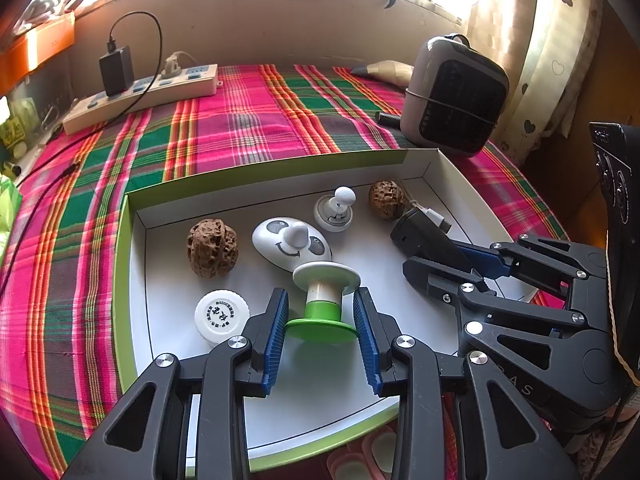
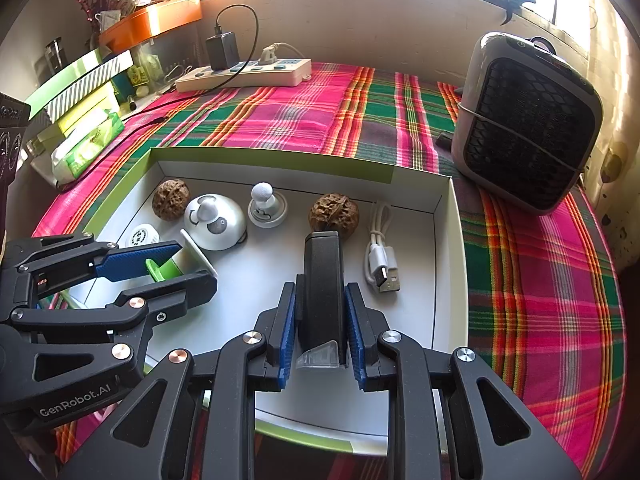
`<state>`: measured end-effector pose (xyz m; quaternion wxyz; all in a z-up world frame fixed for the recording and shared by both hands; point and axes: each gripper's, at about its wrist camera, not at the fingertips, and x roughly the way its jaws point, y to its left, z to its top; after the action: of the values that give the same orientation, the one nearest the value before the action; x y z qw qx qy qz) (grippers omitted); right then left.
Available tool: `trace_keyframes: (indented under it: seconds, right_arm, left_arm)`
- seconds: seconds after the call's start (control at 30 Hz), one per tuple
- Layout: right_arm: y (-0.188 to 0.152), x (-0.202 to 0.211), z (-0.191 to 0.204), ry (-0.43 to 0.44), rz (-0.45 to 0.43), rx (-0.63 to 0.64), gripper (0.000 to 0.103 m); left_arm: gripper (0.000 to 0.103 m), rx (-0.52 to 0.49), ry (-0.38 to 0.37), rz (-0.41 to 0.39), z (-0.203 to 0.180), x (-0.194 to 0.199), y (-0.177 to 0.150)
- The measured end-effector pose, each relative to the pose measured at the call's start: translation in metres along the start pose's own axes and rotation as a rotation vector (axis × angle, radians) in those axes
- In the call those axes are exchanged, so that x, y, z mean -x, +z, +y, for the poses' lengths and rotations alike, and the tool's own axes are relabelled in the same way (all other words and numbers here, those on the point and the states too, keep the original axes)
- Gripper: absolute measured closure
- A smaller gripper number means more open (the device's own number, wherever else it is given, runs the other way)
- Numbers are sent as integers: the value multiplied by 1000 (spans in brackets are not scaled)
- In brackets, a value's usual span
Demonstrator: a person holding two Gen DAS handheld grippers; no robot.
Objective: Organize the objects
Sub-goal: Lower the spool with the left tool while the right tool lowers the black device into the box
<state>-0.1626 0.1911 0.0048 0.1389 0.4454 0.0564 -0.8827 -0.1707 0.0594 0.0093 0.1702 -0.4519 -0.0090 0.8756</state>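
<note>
Over the shallow white tray [image 1: 434, 168] with its green rim, set on the plaid-covered surface [image 1: 240, 120], both tongs stand poised with something in each. The left tongs [image 1: 320, 316] are half-closed on a green-and-white spool-shaped piece [image 1: 325, 300], its green foot at or just above the tray floor. The right tongs [image 2: 320, 320] are narrow, clamped on an upright black block-shaped device [image 2: 322, 280]. This looks like the placing step: each piece needs lowering to a bare patch of tray floor, then release. Already lying in the tray are two walnuts [image 1: 213, 247] [image 1: 387, 200], a white panda-faced dome [image 1: 291, 243], a small knobbed white disc [image 1: 335, 210], a white printed cap [image 1: 222, 316] and a coiled white USB cable [image 2: 380, 248]. Spare room is mostly near the front.
</note>
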Motion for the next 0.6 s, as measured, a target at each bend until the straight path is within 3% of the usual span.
trace_keyframes:
  seconds: [0.4, 0.6]
  right_arm:
    - [0, 4, -1, -12, -8, -9, 78]
    - [-1, 8, 3, -34, -5, 2, 70]
  left_arm:
    - [70, 17, 1, 0, 2, 1, -1]
    - [65, 28, -2, -5, 3, 5, -3]
